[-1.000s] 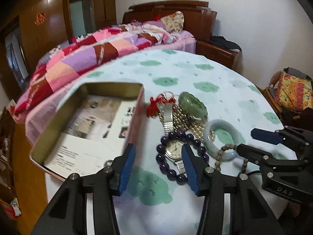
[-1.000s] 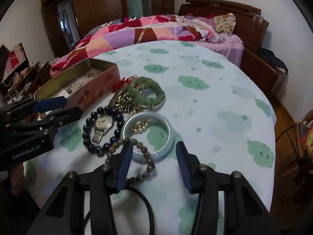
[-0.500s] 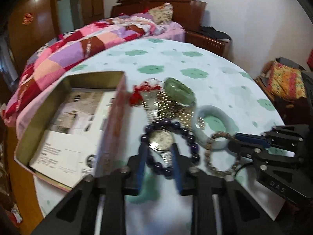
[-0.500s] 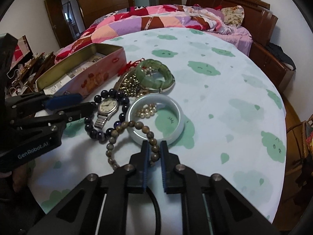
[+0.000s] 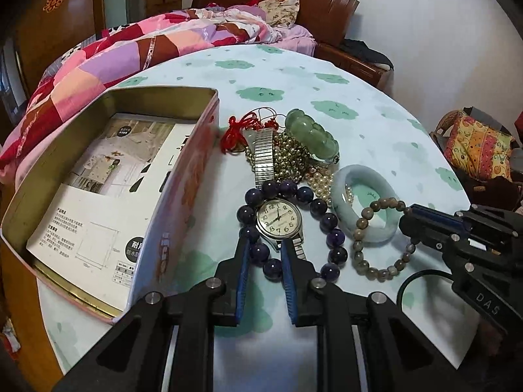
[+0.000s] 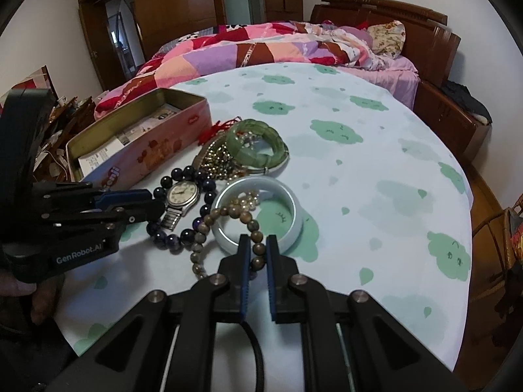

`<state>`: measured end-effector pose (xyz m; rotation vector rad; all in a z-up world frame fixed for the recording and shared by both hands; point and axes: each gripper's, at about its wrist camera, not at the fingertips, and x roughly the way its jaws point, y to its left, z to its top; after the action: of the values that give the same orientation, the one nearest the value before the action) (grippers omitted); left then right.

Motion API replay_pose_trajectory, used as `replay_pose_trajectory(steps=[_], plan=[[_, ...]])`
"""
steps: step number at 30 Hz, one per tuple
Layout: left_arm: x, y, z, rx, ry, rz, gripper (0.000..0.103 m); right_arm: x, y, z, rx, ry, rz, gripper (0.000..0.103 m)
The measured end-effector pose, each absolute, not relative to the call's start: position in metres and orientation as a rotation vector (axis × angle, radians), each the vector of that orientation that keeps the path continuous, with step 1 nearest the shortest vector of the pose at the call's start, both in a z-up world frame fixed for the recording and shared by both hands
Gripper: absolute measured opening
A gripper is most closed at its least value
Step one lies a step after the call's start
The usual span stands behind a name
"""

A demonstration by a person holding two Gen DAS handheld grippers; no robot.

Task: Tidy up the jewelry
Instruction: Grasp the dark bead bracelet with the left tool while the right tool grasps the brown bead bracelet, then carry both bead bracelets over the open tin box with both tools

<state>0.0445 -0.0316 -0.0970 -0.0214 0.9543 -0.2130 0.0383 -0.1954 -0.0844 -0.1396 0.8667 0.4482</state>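
Note:
A pile of jewelry lies on the round cloud-print table (image 5: 359,104). In it are a silver watch (image 5: 278,219) inside a purple bead bracelet (image 5: 328,220), a brown bead bracelet (image 5: 359,248) draped over a pale jade bangle (image 5: 341,202), a carved green bracelet (image 5: 310,134), gold beads (image 5: 287,160) and a red knotted cord (image 5: 235,130). My left gripper (image 5: 264,245) is closing on the near beads of the purple bracelet, beside the watch strap, and its pads touch them. My right gripper (image 6: 258,240) is shut on the brown bead bracelet (image 6: 258,250) at the bangle's near rim.
An open pink tin box (image 5: 183,176) lined with printed paper stands left of the pile. A bed with a patchwork quilt (image 6: 261,45) lies behind the table. A chair with a patterned cushion (image 5: 480,150) stands at the right. A black cable (image 5: 421,277) hangs under my right gripper.
Both grippers' jaws have gone from wide apart to nearly together. The left came forward onto the purple bracelet's near beads. The right closed on the brown bead bracelet.

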Motion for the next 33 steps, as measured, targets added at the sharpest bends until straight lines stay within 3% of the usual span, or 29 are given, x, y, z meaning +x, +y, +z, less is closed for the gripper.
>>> replay_pose_trajectory(steps=[2,13,15,17,20,24,26,31,33], plan=[[0.042,-0.03,-0.094,-0.018,0.934,-0.209,0.0,0.037,-0.196,-0.084,-0.135,0.862,0.45,0.011],[0.045,-0.028,-0.092,0.015,0.936,-0.155,0.0,0.038,-0.198,-0.08,-0.117,0.846,0.46,0.011],[0.046,-0.029,-0.093,-0.004,0.947,-0.181,0.008,0.037,-0.198,-0.081,-0.116,0.842,0.463,0.011],[0.048,-0.031,-0.099,-0.018,0.978,-0.19,0.04,0.038,-0.198,-0.083,-0.113,0.843,0.466,0.011],[0.046,-0.033,-0.102,-0.021,0.979,-0.199,0.05,0.04,-0.2,-0.086,-0.101,0.849,0.472,0.011],[0.045,-0.027,-0.103,-0.056,0.974,-0.212,0.049,0.041,-0.201,-0.087,-0.089,0.852,0.476,0.011],[0.044,-0.028,-0.102,-0.046,0.972,-0.217,0.028,0.041,-0.201,-0.087,-0.087,0.849,0.476,0.011],[0.044,-0.033,-0.103,-0.023,0.968,-0.235,0.024,0.041,-0.201,-0.087,-0.091,0.85,0.475,0.011],[0.045,-0.029,-0.103,-0.043,0.966,-0.239,0.019,0.04,-0.2,-0.087,-0.094,0.849,0.474,0.011]])
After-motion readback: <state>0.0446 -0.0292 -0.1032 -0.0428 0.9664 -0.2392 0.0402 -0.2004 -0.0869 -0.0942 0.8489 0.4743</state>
